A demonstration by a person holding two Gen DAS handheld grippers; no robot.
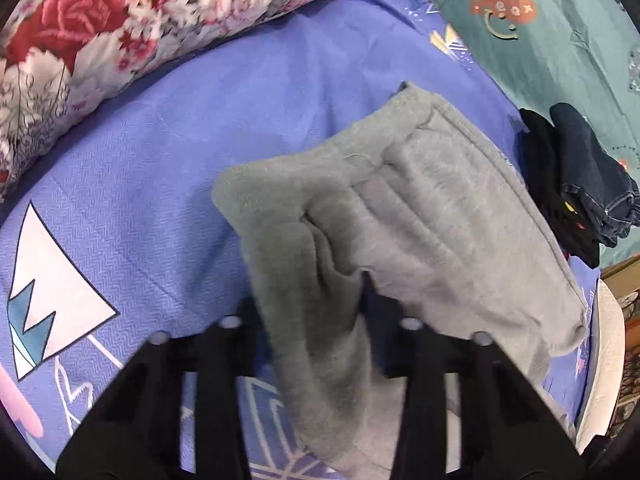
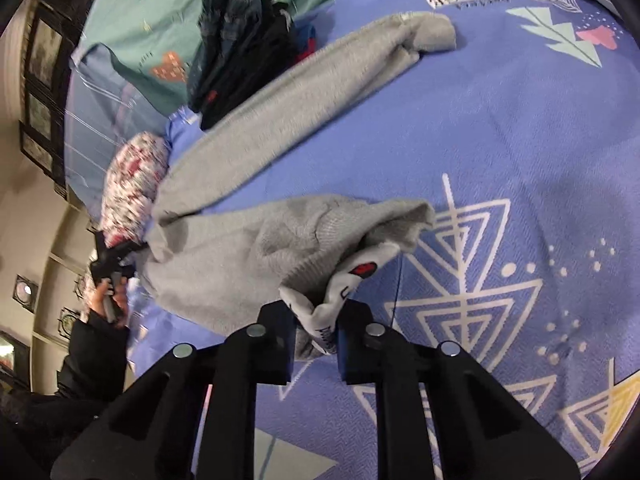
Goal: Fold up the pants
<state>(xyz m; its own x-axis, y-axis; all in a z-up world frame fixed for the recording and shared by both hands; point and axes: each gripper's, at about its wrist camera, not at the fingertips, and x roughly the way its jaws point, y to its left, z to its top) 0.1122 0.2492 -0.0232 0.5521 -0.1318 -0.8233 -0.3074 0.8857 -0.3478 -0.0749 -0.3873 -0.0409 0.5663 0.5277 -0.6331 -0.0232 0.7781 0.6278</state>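
The grey fleece pants point(image 1: 400, 216) lie on a blue patterned bedsheet point(image 1: 140, 184). My left gripper point(image 1: 316, 312) is shut on one end of the pants, with grey cloth bunched between its black fingers point(image 1: 236, 344). In the right wrist view the pants point(image 2: 240, 248) stretch across the sheet point(image 2: 520, 140), one leg running up to the far cuff point(image 2: 432, 32). My right gripper point(image 2: 314, 332) is shut on the waistband end, where a white label with a red mark shows. The left gripper point(image 2: 108, 256) and the hand holding it show at the far left.
A floral pillow point(image 1: 100, 40) lies at the top left. A pile of dark clothes point(image 1: 576, 184) sits on a teal sheet point(image 1: 560, 20) beyond the pants; the pile also shows in the right wrist view point(image 2: 240, 48). A white bed edge point(image 1: 604, 360) runs along the right.
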